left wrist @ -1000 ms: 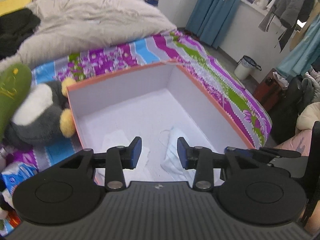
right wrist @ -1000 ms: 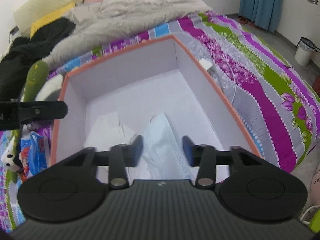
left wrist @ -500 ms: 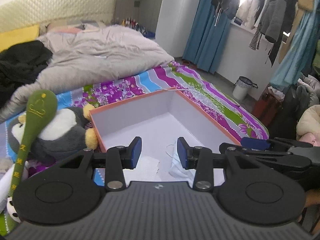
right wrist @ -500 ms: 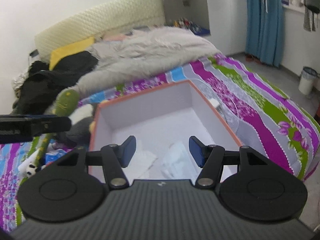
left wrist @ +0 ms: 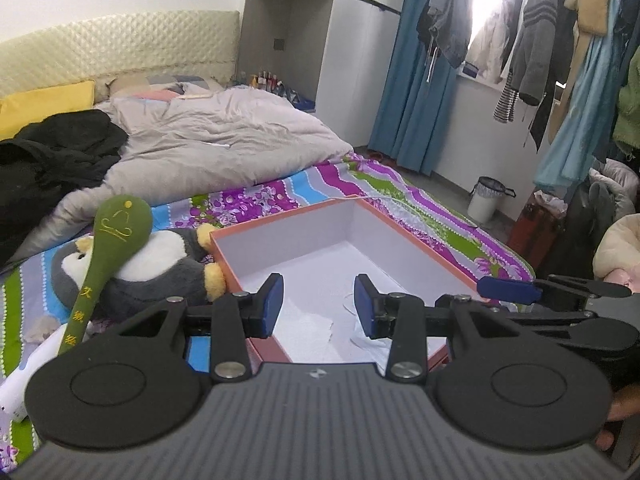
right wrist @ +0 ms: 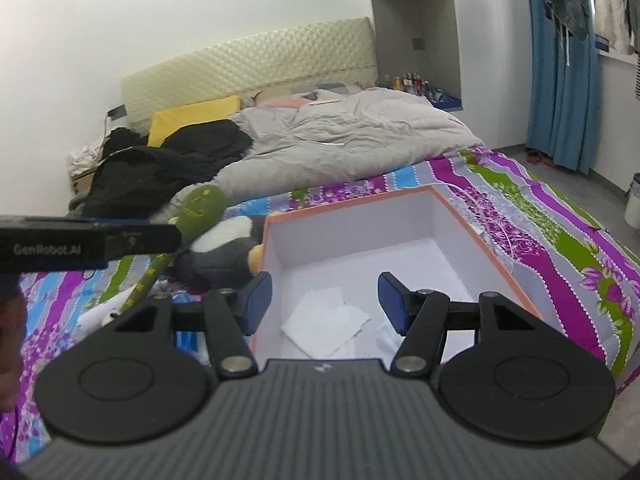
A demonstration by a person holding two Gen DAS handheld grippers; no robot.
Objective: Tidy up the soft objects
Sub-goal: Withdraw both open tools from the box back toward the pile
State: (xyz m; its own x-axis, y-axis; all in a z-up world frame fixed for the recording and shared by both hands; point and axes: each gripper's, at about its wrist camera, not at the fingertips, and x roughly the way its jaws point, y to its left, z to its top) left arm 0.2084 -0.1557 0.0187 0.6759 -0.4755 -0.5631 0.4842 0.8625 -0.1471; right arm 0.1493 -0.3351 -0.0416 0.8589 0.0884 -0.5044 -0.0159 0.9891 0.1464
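An orange-rimmed white box (left wrist: 360, 204) (right wrist: 440, 196) lies on the striped bedspread. Inside it lie a white folded tissue (left wrist: 308, 326) (right wrist: 326, 320) and a pale blue face mask (left wrist: 368, 338) (right wrist: 386, 338). Left of the box rests a grey penguin plush (left wrist: 160, 268) (right wrist: 224, 256) with a green plush spoon (left wrist: 116, 232) (right wrist: 196, 212) across it. My left gripper (left wrist: 319, 306) hovers open above the box's near end, nothing between its fingers. My right gripper (right wrist: 325, 302) also stands open and empty over the box, with the left gripper's finger (right wrist: 88, 240) showing at its left.
A grey duvet (left wrist: 208, 148), black clothes (left wrist: 52, 160) and a yellow pillow (right wrist: 192, 120) fill the bed's far half. A white plush (right wrist: 100, 312) and a blue packet (right wrist: 188, 340) lie at the left. A bin (left wrist: 486, 200), hanging clothes and blue curtains stand at the right.
Both grippers have lifted and drawn back from the box, tilting up so the room shows. The right gripper's jaws have spread a little wider. The mask and tissue stay in the box.
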